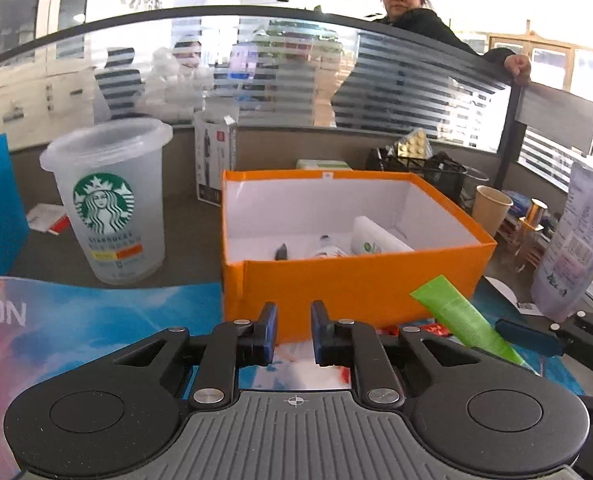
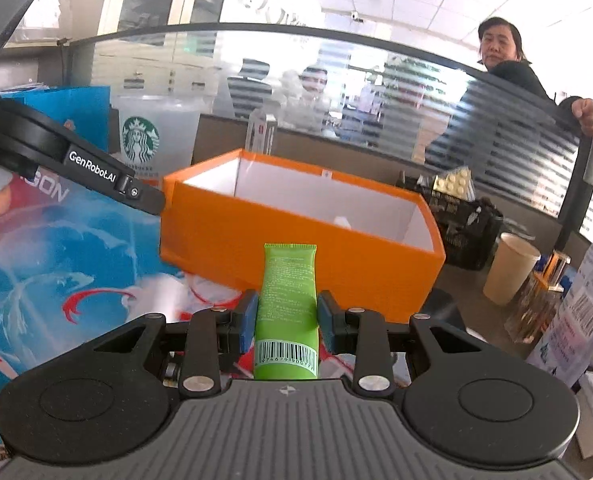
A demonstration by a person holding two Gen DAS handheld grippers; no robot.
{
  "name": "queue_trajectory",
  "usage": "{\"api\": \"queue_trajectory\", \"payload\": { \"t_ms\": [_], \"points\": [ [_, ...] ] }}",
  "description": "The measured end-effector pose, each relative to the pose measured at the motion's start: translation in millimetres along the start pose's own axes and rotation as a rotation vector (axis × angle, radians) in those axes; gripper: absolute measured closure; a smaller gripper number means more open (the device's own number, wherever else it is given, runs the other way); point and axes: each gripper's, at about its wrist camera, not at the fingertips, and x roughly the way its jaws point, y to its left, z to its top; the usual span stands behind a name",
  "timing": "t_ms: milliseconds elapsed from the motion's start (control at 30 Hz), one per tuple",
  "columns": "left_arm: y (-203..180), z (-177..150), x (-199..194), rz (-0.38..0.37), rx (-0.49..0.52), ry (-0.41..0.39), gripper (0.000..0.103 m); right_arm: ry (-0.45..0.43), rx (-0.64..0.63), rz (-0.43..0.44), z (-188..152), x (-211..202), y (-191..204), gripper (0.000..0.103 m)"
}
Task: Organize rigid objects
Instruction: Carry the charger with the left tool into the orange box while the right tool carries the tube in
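Two grippers in play. Right gripper (image 2: 285,314) has its pads pinched on a green tube (image 2: 287,300), crimped end pointing forward, held just in front of the orange box (image 1: 352,276). Left gripper (image 1: 293,330) holds nothing, jaws a small gap apart, hanging right by the box's near wall. Inside the box sit a white bottle (image 1: 378,240) and a couple of small bits. Starbucks cup (image 1: 112,200) stands left on the counter (image 1: 184,220).
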Motion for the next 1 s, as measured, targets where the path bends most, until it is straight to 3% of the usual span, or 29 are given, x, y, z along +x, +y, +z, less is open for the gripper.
{"api": "queue_trajectory", "payload": {
  "t_ms": [100,200,300,333,367,433,567,700,833,900,933,1000],
  "points": [
    [7.5,-7.7,8.7,0.002,-0.026,0.04,0.087,0.013,0.002,0.008,-2.9,3.5,2.0,0.074],
    [10.1,-19.3,22.5,-0.047,-0.032,0.102,0.085,0.045,0.014,0.022,-10.3,10.0,2.1,0.074],
    [8.1,-25.9,36.0,-0.06,-0.034,0.133,0.071,0.056,0.019,0.018,-13.9,12.9,2.1,0.074],
    [7.6,-26.6,38.4,-0.06,-0.045,0.128,0.057,0.054,0.02,0.014,-13.9,12.5,1.9,0.074],
    [5.6,-27.1,39.9,-0.057,-0.047,0.116,0.032,0.05,0.023,0.012,-13.7,11.7,1.3,0.074],
    [-5.7,-28.4,43.0,-0.03,-0.01,0.073,0.014,0.047,0.027,0.007,-13.6,11.4,-0.6,0.074],
    [-29.2,-33.8,55.4,0.019,0.113,0.049,0.014,0.055,0.04,0.002,-16.4,13.6,-5.3,0.073],
    [-28.4,-41.0,73.6,-0.001,0.101,0.11,0.02,0.055,0.05,-0.001,-18.1,14.0,-9.8,0.073],
    [-24.6,-48.2,87.9,-0.016,0.087,0.164,0.047,0.049,0.06,-0.004,-18.6,13.7,-14.0,0.074],
    [-26.9,-52.0,88.2,0.004,0.112,0.137,0.056,0.047,0.064,-0.002,-18.5,13.9,-15.1,0.074],
    [-27.6,-52.9,87.8,0.001,0.116,0.13,0.066,0.047,0.065,-0.001,-18.6,13.9,-15.3,0.074],
    [-26.4,-53.5,87.5,-0.001,0.109,0.129,0.066,0.046,0.064,-0.002,-18.6,13.6,-15.3,0.074]
  ]
}}
